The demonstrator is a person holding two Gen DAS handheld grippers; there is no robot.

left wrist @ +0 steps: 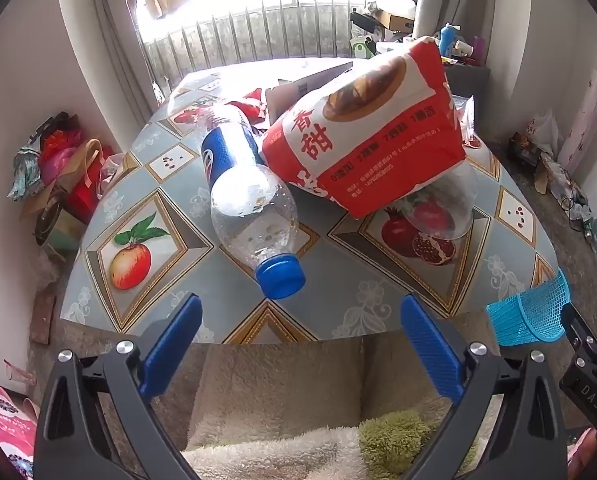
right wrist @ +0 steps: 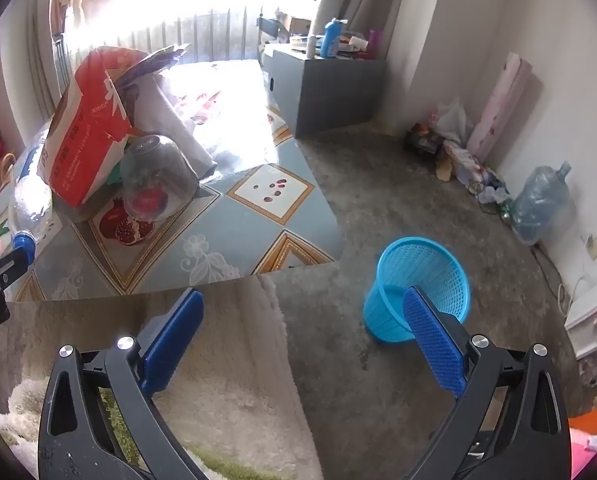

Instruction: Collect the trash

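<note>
A red bag leans over 2 clear bottles near the basket.

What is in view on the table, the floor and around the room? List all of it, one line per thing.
plastic bottle: one, clear with blue label and blue cap, lying on the table, cap toward the near edge
paper bag: one, red and white, on the table, leaning over the clear container
clear container: one, transparent, on the table beside the bag
table: one, fruit-patterned grey-blue cloth
basket: one, light blue mesh, upright on the floor off the table's corner
cabinet: one, grey, beyond the table, clutter on top
water jug: one, bluish clear, on the floor by the wall
left gripper: one, black with blue pads, open, empty
right gripper: one, same colours, open, empty
</note>
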